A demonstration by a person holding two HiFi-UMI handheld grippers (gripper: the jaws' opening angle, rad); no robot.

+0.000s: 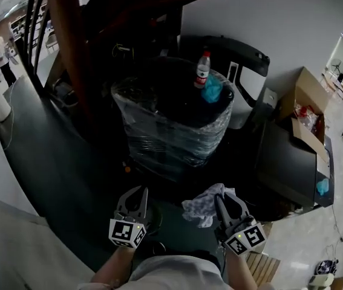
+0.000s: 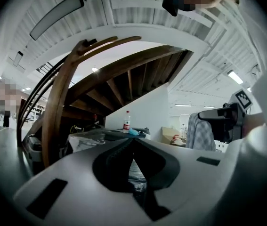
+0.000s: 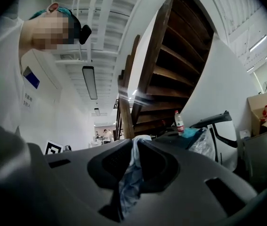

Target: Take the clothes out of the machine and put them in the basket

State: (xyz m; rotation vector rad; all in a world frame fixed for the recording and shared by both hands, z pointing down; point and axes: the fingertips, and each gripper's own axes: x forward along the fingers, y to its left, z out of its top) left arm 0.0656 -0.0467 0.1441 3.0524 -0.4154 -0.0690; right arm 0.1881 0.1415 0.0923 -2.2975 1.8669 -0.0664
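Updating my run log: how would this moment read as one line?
left tongs: shut, empty | right tongs: shut on checked cloth | basket: not in view

Head view is pretty dim. Everything ahead of the left tongs [image 1: 140, 193] and right tongs [image 1: 221, 197] is murky, and the stairs [image 1: 68, 35] are almost black. Only the wall [image 1: 268, 23] beyond them and the floor [image 1: 304, 246] off to the right of the right tongs catch decent light. Heavy fisheye, so the edges bend hard. Both gripper views sit in a round frame with black corners. The strip light [image 2: 57, 16] above the tongs glows without much glare. The tongs' bodies up close look soft.
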